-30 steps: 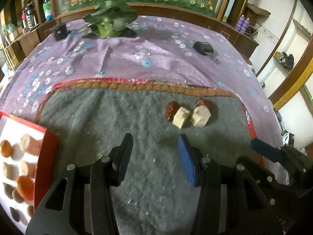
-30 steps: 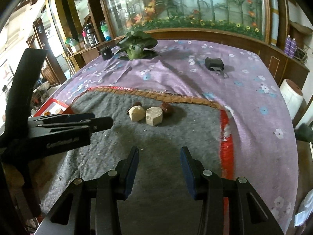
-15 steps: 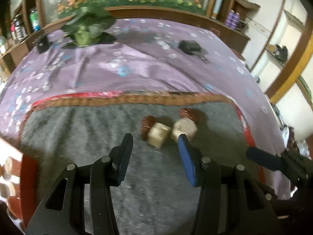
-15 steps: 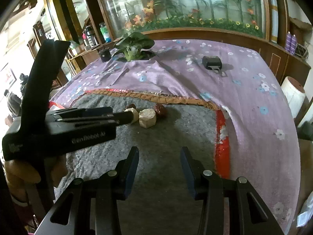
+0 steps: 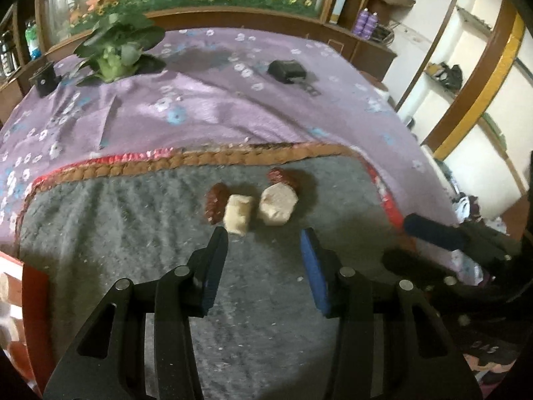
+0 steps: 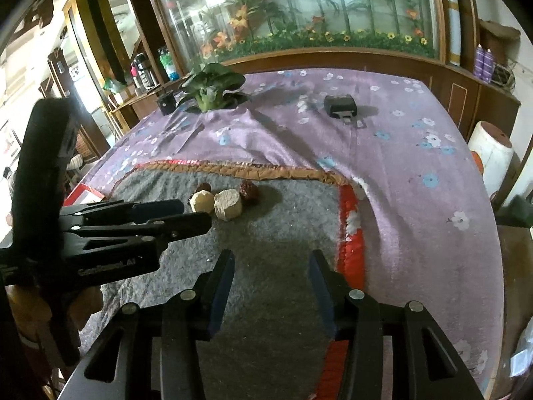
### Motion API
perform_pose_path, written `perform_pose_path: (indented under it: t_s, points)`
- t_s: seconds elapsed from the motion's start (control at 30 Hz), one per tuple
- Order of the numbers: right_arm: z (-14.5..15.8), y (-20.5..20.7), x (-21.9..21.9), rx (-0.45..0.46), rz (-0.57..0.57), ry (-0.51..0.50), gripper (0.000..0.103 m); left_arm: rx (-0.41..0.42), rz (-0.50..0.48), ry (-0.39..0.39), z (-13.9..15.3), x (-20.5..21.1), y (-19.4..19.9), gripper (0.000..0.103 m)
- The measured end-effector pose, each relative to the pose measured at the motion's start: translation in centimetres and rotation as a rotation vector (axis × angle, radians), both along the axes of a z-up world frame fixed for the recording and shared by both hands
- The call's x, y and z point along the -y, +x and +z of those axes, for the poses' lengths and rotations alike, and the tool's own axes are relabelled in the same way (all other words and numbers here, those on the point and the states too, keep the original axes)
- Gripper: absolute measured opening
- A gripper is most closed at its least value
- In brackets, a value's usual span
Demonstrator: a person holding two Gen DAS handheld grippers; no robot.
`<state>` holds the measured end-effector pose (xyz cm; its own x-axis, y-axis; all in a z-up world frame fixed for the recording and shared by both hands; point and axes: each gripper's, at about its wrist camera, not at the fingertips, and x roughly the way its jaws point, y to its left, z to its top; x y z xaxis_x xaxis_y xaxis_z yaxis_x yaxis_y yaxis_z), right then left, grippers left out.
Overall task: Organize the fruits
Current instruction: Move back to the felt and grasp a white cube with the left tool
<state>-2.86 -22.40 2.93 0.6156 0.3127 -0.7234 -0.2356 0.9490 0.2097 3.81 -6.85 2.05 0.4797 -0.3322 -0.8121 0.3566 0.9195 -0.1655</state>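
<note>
Now left gripper (image 5: 265,236) sits closer to the fruit cluster than a second ago; jaws just narrowed slightly, half open, empty. Pale chunk (image 5: 236,214) lies just ahead of its left jaw. Right gripper (image 6: 271,260) half open, widening, empty. Pickup looks imminent.

- We see a grey mat (image 5: 133,233) edged with a tan braid (image 5: 206,161) and a red strip (image 6: 349,230).
- We see a purple cloth (image 5: 206,100) printed with white and blue flowers.
- We count two cream fruit pieces (image 5: 237,214) and two dark red fruits (image 5: 216,202).
- We note blue pads (image 5: 313,266) on black fingers.
- We see a red-rimmed tray (image 5: 33,300).
</note>
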Motion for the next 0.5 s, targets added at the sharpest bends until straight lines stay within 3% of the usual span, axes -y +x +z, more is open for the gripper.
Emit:
perform_pose_path:
  t_s: [0.4,0.47,0.5]
  points:
    - [-0.4,0.2,0.2,-0.013,-0.004,0.008,0.046,-0.004,-0.019,0.023,-1.3,1.1,2.0,0.045]
    - [-0.6,0.2,0.2,-0.015,-0.004,0.009,0.046,0.008,-0.035,0.038,-1.3,1.3,1.9,0.041]
    - [-0.6,0.2,0.2,-0.016,-0.003,0.006,0.046,0.013,-0.044,0.042,-1.3,1.4,1.7,0.034]
